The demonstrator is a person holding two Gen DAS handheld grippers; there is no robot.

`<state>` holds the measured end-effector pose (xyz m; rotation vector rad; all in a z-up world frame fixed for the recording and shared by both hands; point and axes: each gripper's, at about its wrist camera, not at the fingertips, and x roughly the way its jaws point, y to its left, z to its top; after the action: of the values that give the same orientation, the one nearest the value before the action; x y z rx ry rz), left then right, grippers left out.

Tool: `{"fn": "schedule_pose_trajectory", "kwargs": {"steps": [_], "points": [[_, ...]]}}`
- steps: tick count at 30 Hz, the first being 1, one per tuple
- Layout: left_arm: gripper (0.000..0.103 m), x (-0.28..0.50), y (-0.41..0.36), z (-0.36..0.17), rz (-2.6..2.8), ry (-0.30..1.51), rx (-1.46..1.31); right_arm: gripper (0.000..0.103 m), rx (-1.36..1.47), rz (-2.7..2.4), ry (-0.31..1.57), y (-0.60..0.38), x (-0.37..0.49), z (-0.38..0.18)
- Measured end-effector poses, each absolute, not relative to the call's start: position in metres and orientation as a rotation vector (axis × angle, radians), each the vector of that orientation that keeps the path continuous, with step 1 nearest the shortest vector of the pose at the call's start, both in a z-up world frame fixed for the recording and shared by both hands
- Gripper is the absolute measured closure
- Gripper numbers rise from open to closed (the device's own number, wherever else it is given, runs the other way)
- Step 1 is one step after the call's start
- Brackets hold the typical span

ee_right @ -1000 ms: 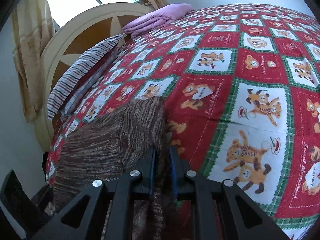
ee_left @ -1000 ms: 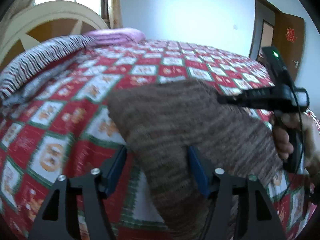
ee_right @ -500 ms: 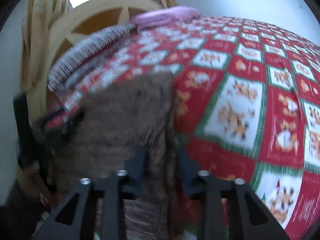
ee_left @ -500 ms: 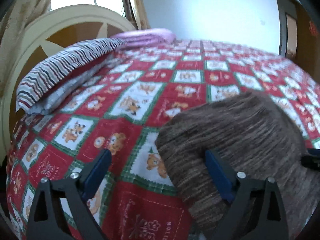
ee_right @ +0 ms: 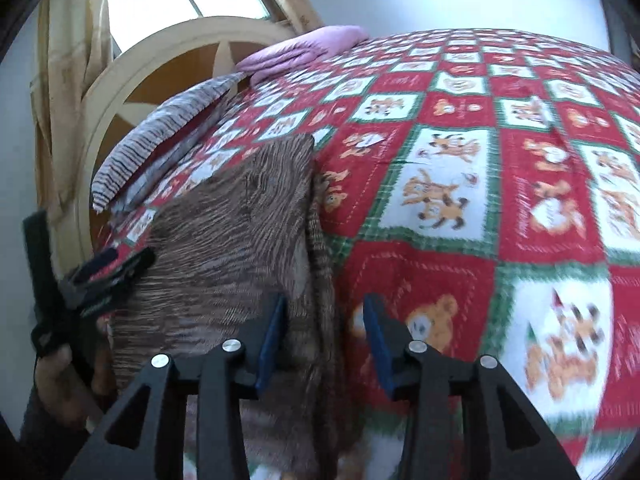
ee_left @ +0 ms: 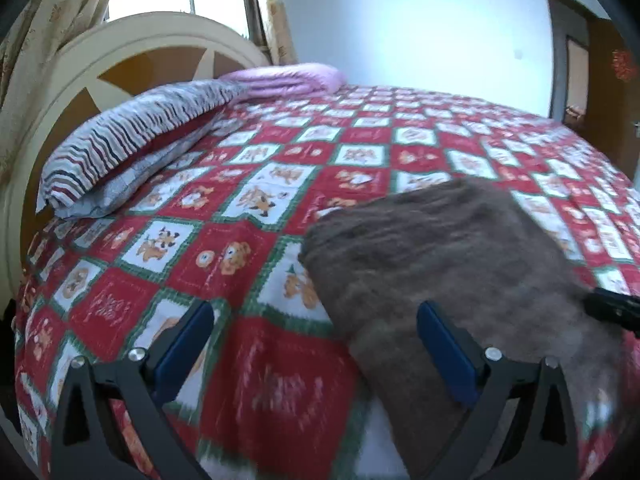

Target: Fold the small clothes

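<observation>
Covering bed: red/green/white bear-print quilt (ee_left: 280, 184). Brown knit garment (ee_left: 452, 256) lies folded nr front edge. Striped pillow (ee_left: 132, 136), lilac blanket (ee_left: 288, 76) by cream headboard (ee_left: 132, 40); window, door (blurred) beyond. L gripper (ee_left: 312, 344) wide, empty; R gripper (ee_right: 324, 340) part-open, both just been opening.

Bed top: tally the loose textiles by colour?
Brown striped knit garment: 1
Striped white, navy and red pillow: 1
Folded lilac blanket: 1
Total: 3, all lying on the red, white and green teddy-bear checked bedspread.
</observation>
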<state>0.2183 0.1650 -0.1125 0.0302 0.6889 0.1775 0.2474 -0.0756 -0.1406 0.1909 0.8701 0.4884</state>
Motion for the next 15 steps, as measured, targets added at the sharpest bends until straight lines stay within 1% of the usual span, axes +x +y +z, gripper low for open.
{"fn": "schedule_pose_trajectory", "kwargs": {"steps": [7, 15], "points": [[0.000, 0.182, 0.151, -0.078, 0.113, 0.595, 0.041, 0.061, 0.173, 0.412, 0.777, -0.081, 0.204, -0.107], [0.000, 0.168, 0.150, -0.053, 0.093, 0.530, 0.025, 0.061, 0.135, 0.410, 0.712, -0.069, 0.166, -0.075]]}}
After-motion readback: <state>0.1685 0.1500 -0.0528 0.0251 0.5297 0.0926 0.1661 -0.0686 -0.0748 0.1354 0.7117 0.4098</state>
